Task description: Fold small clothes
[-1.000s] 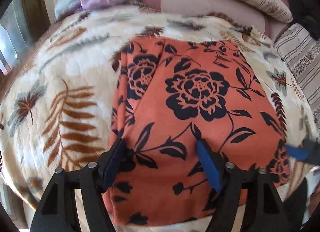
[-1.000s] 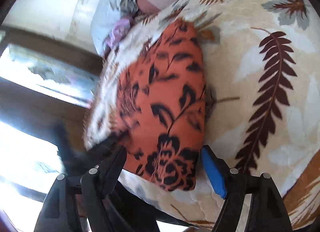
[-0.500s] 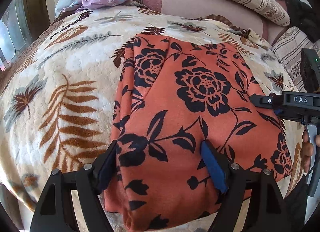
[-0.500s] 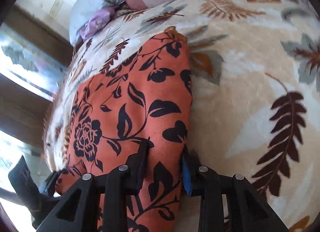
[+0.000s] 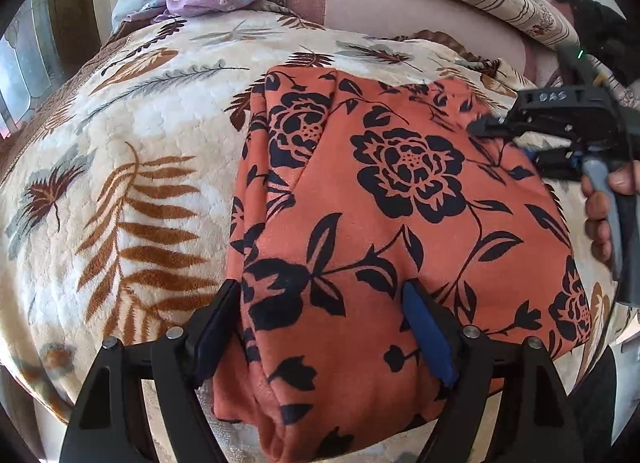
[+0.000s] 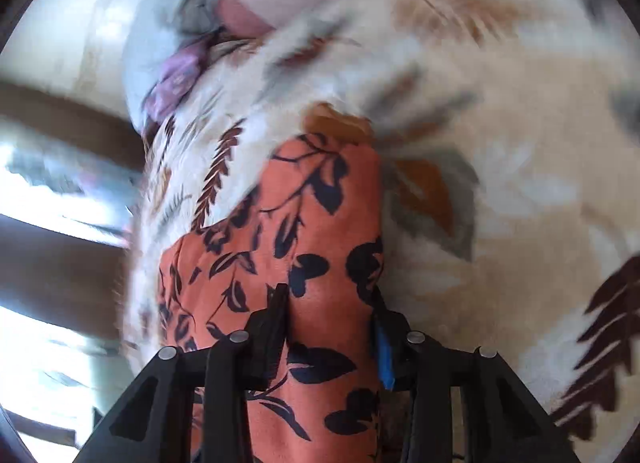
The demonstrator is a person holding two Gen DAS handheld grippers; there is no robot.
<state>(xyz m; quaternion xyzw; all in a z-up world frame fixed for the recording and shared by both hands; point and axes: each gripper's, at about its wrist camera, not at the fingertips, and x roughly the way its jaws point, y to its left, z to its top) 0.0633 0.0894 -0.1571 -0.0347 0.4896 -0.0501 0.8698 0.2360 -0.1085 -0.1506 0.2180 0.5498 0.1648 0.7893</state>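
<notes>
Orange flowered cloth (image 5: 400, 223) folded flat on leaf-print blanket (image 5: 132, 151). Left gripper (image 5: 320, 327) spread wide astride cloth's near edge, pads not pressing. Right gripper (image 6: 330, 327), jaws just opening slightly, clamped on cloth's edge. Right view blurred. "DAS" readable on right tool.

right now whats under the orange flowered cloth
The orange flowered cloth lies on a cream leaf-print blanket, which shows all around it. The blanket beneath the cloth is covered, so anything else there cannot be seen.
</notes>
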